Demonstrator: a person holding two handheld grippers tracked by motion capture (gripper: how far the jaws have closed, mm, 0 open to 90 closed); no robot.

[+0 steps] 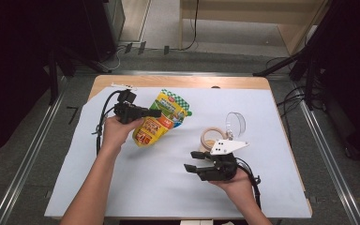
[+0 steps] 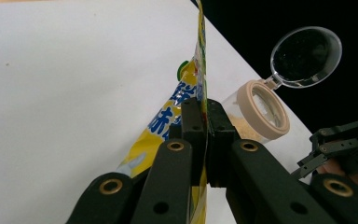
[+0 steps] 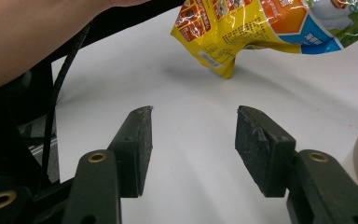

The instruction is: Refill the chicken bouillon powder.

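Observation:
A yellow and green snack pouch (image 1: 161, 117) hangs tilted above the white sheet, one bottom corner near the surface. My left gripper (image 1: 155, 113) is shut on the pouch's edge; in the left gripper view its jaws pinch the thin pouch (image 2: 196, 79) edge-on. A clear jar (image 1: 212, 138) with a beige rim lies on its side to the right, its clear hinged lid (image 1: 236, 124) flipped open. The same jar (image 2: 261, 112) holds pale powder. My right gripper (image 1: 192, 161) hovers open in front of the jar, nothing between its pads (image 3: 261, 149). The pouch (image 3: 261, 28) hangs ahead of it.
A white sheet (image 1: 168, 178) covers most of the wooden table (image 1: 178, 80). Dark floor, metal rails and cables surround the table. A cable trails from each gripper along the person's forearms.

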